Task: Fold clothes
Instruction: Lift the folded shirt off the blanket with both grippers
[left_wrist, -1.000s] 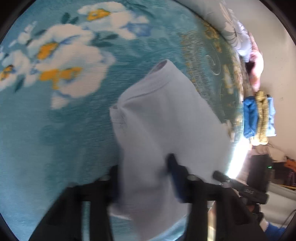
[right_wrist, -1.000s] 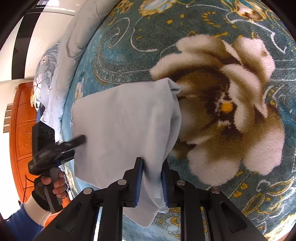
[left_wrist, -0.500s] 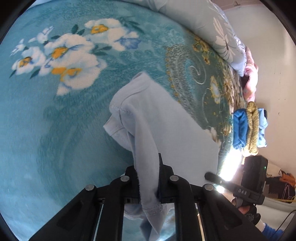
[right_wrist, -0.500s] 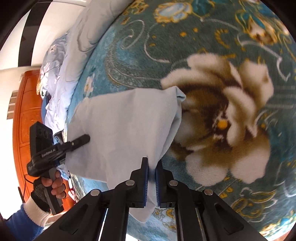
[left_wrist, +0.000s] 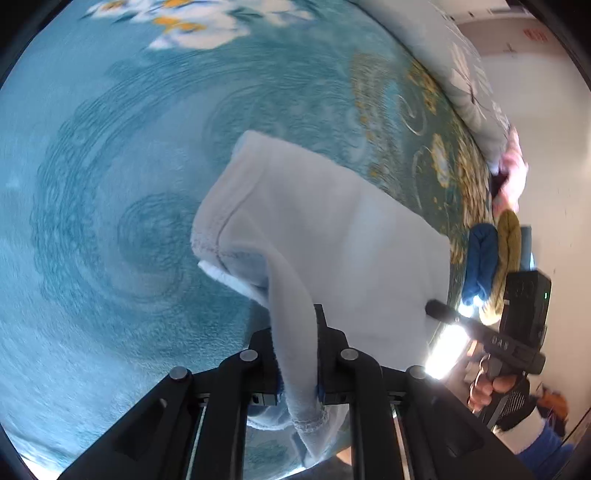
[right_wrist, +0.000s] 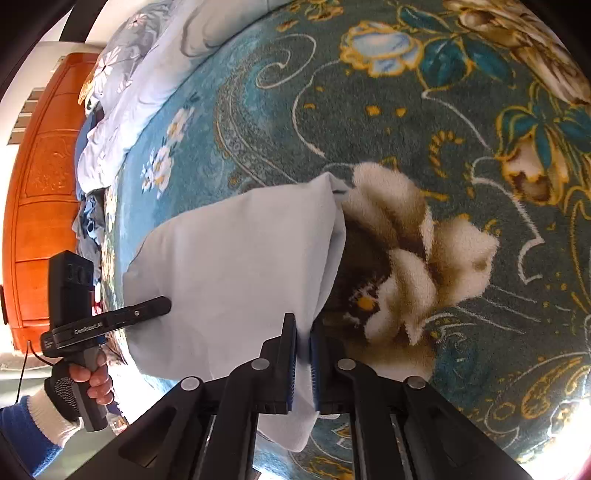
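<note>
The pale blue garment (left_wrist: 332, 229) hangs stretched between the two grippers, raised over the teal flowered blanket (left_wrist: 110, 184) that covers the bed. Its stitched hem is bunched at one corner and runs down through the left gripper (left_wrist: 298, 354), whose jaws are clamped on that fold while easing slightly apart. The opposite corner passes through the right gripper (right_wrist: 303, 354); there too the jaws pinch the cloth and are opening a little, the fabric still pressed between the blue pads. The garment's tail falls below each gripper and is lost behind the black finger frames, so its lower edge cannot be made out. How many layers it has is hard to tell; a whiter strip peeps out at the hemmed corner.

In the left wrist view the blanket is blurred, and glare at the bed's edge washes out what lies there. A rolled dark blue garment (left_wrist: 480, 258) and a mustard one (left_wrist: 508, 236) sit at that edge, beside a pink item that is too smeared to identify. A grey flowered duvet (right_wrist: 147, 74) is heaped along the far side of the bed, with an orange wooden cabinet (right_wrist: 40, 184) beyond it. Around the hanging cloth the blanket lies open on all sides.
</note>
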